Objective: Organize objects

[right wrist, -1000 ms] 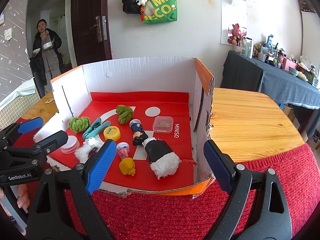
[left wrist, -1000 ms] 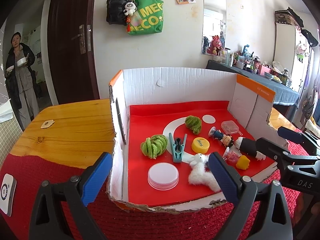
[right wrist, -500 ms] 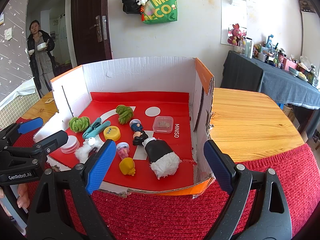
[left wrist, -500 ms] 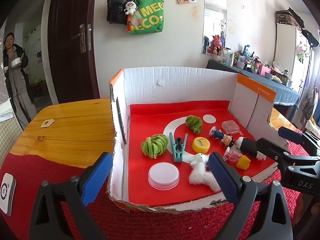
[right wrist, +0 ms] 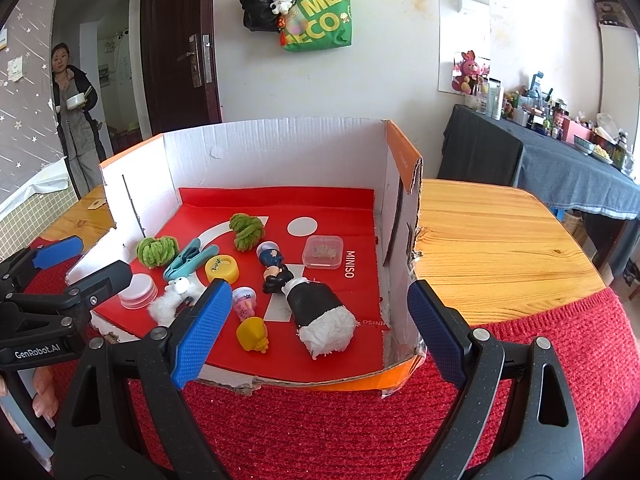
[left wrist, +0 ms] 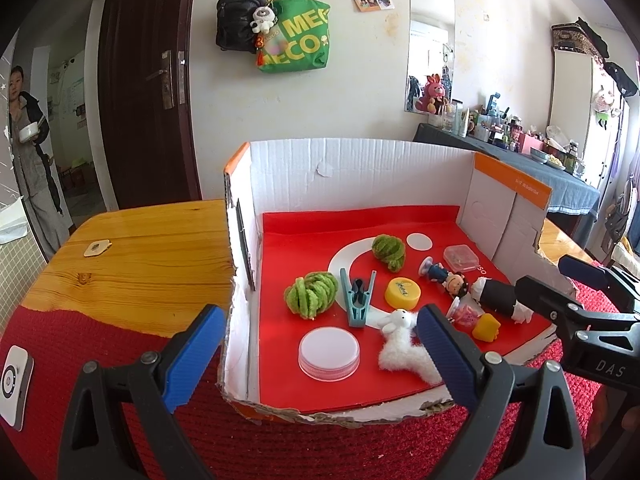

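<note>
An open-front cardboard box [left wrist: 360,172] [right wrist: 280,152] with a red floor holds the objects. Inside lie two green fuzzy balls [left wrist: 312,294] [left wrist: 389,251], a teal clip [left wrist: 357,300], a yellow cap [left wrist: 403,292], a white plush rabbit [left wrist: 400,344], a clear round lid [left wrist: 329,354], a small doll [right wrist: 274,268], a black-and-white roll [right wrist: 320,312], a pink capsule toy [right wrist: 245,302], a yellow toy [right wrist: 252,334] and a clear square case [right wrist: 323,251]. My left gripper [left wrist: 320,354] stands open before the box's left front. My right gripper [right wrist: 320,334] stands open before its right front. Neither holds anything.
The box sits on a red knitted cloth [right wrist: 320,432] over a wooden table [right wrist: 488,248]. A white device [left wrist: 14,384] lies on the cloth at far left. A person [right wrist: 74,120] with a bowl stands in the doorway. A cluttered dark-covered table [right wrist: 560,168] is at the right.
The person in the doorway has shifted a little to the left. Both grippers and the objects in the box have stayed where they were.
</note>
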Demonstrator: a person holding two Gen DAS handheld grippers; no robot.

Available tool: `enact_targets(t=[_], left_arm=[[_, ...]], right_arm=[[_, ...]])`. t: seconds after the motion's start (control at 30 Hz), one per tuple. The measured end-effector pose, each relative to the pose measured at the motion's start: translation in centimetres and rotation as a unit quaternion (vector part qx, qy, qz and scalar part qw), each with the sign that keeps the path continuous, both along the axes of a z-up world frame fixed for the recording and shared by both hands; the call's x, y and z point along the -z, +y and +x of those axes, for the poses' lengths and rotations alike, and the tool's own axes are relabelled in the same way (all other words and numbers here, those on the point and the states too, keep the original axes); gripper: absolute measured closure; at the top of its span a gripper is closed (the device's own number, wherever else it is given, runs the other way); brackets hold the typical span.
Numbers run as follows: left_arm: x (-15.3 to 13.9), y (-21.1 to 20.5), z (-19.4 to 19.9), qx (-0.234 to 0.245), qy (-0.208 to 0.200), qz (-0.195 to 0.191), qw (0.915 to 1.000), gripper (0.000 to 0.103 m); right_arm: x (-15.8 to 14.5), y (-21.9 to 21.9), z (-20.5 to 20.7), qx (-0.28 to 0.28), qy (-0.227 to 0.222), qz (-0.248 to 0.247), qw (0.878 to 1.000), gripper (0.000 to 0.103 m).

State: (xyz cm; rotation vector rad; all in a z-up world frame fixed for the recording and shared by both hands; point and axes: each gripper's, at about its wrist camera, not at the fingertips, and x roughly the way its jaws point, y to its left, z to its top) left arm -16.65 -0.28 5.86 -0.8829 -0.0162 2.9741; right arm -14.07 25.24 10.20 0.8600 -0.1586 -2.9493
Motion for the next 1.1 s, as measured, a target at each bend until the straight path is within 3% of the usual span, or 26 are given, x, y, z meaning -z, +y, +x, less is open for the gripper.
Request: enact_targets(t=[0.13,0.53,0.9,1.1], left_arm=[[-0.3,0.2,0.5,0.007,0.001,-0.005,1.0000,0.005],[-0.9,-0.3,3.1,0.026,-0.036,0.030,0.9986,0.000],[0.8,-0.1,5.3,0.029,-0.098,0.035,0.9941,0.000],[3.0,0.1,4.8,0.014,-0.135,0.019,0.9906,0.000]], right_arm=[[-0.4,0.4,0.4,0.002,0.001,-0.008,1.000,0.013],[-1.5,0.7,3.9,-0.003,-0.027,-0.022,0.999,0.013],[1.4,0.0,5.6,-0.005,-0.100,-0.015,0.995,0.013],[3.2,-0.3,5.3,0.000,-0.142,-0.009,0.990,0.013]])
